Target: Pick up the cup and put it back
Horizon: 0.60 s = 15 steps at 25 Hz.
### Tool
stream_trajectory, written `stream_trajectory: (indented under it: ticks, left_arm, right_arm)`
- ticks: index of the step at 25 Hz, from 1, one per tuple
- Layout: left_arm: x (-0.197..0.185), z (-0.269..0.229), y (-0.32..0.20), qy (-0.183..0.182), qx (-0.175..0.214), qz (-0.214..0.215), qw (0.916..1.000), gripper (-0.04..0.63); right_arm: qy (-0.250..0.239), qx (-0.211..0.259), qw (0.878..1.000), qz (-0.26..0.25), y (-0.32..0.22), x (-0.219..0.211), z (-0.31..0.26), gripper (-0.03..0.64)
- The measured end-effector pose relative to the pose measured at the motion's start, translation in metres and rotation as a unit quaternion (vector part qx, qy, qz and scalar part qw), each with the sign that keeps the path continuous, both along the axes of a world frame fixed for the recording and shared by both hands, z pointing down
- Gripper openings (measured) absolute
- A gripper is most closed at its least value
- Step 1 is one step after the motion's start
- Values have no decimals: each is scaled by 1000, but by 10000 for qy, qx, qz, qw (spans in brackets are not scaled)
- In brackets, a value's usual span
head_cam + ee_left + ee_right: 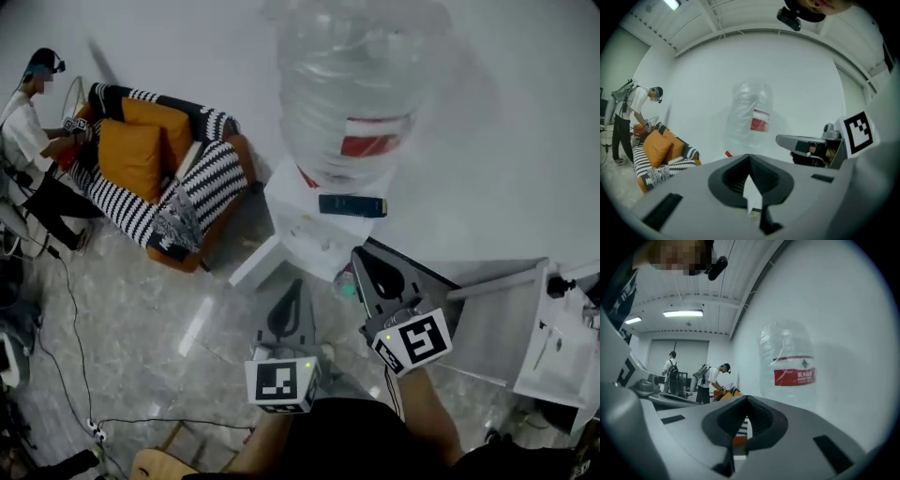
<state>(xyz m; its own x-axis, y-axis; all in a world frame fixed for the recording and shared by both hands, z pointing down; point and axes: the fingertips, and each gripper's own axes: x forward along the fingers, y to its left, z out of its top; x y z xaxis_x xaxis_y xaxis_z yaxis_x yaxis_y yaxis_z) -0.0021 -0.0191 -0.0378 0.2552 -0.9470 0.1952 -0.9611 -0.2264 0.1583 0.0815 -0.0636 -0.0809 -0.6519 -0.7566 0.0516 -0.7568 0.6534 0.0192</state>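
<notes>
- Closest in the head view, the left hand-held gripper (291, 300) and the right hand-held gripper (370, 267) point side by side at a white water dispenser (314, 225). It carries a big clear bottle (361, 84) with a red label.
- What may be the cup (346, 285), a small pale green thing too hidden to tell for sure, sits at the dispenser's foot. It is just left of the right hand-held gripper's tip, and neither tool touches it.
- At the left, a striped sofa (178, 187) with orange cushions stands on the grey floor (141, 328), with a person (33, 141) at its far end.
- In the left gripper view, the jaws are closed together with nothing between them. Beyond them are the bottle, the sofa at the left and the right hand-held gripper at the right.
- In the right gripper view, the jaws are likewise closed and empty. A thin slit between them shows the sofa's stripes and orange. The bottle stands against the white wall (843, 310).
</notes>
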Motion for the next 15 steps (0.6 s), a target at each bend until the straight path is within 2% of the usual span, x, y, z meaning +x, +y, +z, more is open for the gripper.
stream_trajectory:
  ticks: [3,6,15]
  left_arm:
    - [12,-13,9,-10,-55,86,9999,12]
    - [22,-40,9,-61,221,210,9995,12]
    - [33,-78,6,-419,676,273,9965,12]
  right_arm:
    - [-111,-122,9998,-117,6,9,-7,11]
    - [-328,-268,9988,-228,9,16,-16,11]
    - [-403,36,9980,-485,15,4,-44,11]
